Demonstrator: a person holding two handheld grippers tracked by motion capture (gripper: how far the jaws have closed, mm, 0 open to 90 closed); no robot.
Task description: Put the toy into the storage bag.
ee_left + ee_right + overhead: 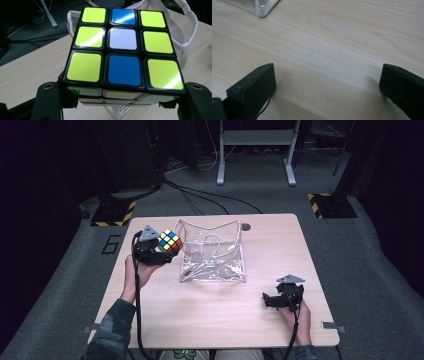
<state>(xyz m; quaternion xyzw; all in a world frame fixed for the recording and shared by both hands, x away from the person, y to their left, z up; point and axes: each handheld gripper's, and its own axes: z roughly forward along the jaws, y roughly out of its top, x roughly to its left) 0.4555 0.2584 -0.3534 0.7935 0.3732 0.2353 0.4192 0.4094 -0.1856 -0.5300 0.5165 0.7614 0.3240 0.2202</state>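
Clear plastic bag with white-trimmed rim [213, 251], standing open at mid-table, white cord handle coiled inside. Multicoloured puzzle cube with black edges [170, 240] pinched between jaws of left gripper [156, 251], raised just beside bag's left rim. Right gripper [283, 297] resting low on pale wooden table [210, 310], jaws spread wide, nothing between. Grey carpet, black cables, white metal stand legs [255, 155] beyond.

wooden table [210, 305], grey carpet [370, 265], metal stand [255, 140]

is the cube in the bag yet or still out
Out: the left gripper holds the cube beside the bag, outside its rim.
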